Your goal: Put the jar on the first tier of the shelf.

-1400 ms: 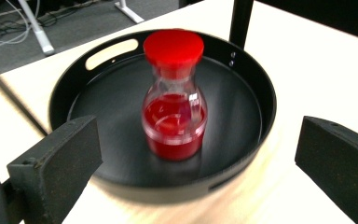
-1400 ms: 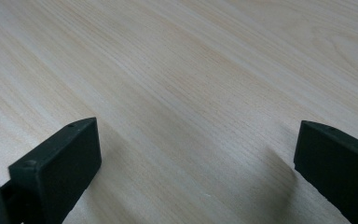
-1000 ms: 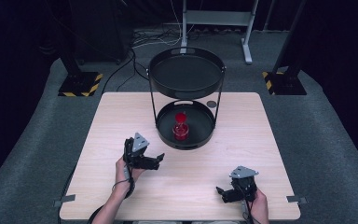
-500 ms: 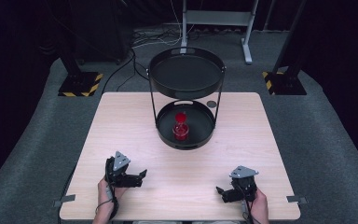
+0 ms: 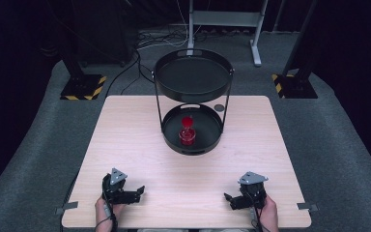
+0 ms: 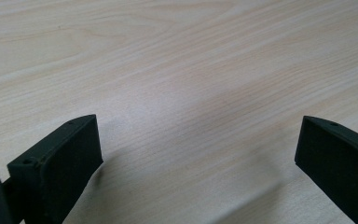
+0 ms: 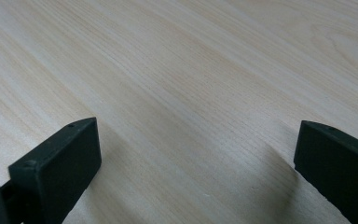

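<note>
The red cup [image 5: 187, 136] stands upright on the lower tray [image 5: 169, 135] of a black 2-tier stand, a small red ball-like piece at its top, near the tray's middle and touching nothing else; the upper tray [image 5: 193, 77] above it is bare. A small dark disc [image 5: 219, 107] lies on the worktop [image 5: 140, 145] just behind the stand. Both tongs are well apart from the cup, down at the near edge. The left tongs [image 5: 134, 192] have drawn back from beside the stand within the last second and now rest low over the wood, jaws spread wide with nothing between them, as the left gripper view confirms [image 6: 196, 154]. The right tongs [image 5: 233, 201] have kept their place at the near right corner, likewise released and empty [image 7: 196, 154]. That retreat suggests the placing of the cup is done and both hands are parked.
</note>
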